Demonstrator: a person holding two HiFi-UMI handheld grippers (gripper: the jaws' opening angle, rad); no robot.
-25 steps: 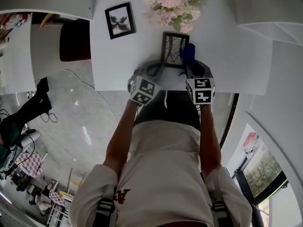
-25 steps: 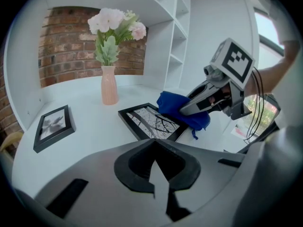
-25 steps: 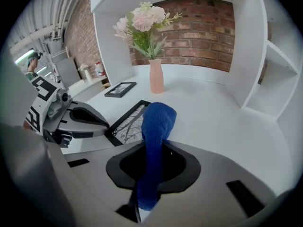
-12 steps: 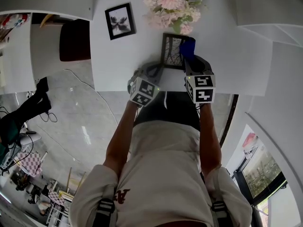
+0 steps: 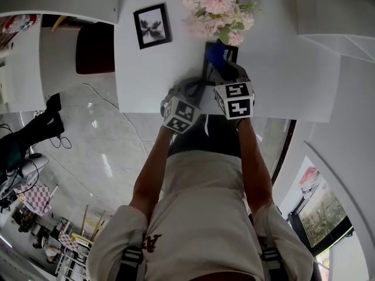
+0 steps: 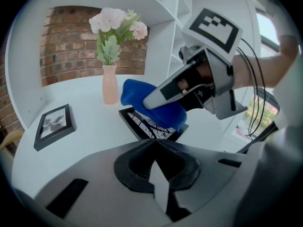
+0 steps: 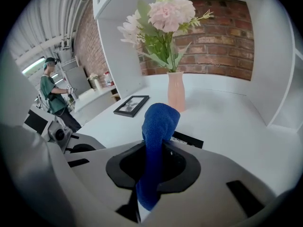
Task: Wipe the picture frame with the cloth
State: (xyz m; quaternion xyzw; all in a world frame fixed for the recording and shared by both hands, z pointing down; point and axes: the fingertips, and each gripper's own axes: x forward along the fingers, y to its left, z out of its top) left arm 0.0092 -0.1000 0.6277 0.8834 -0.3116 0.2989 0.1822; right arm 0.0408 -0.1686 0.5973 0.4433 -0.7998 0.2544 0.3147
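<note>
A black picture frame lies flat on the white table, close in front of the vase. My right gripper is shut on a blue cloth. It presses the cloth onto the frame's glass and hides much of it. In the right gripper view only a black strip of the frame shows past the cloth. My left gripper is shut, its tips at the frame's near corner. Whether it pinches that corner is hidden.
A pink vase of flowers stands just behind the frame. A second black frame lies to the left. A dark chair is beyond the table's left edge. A person stands off to the left.
My right gripper has carried the cloth from the frame's right edge leftward and farther away across the glass. The left gripper has stayed at the frame's near corner.
</note>
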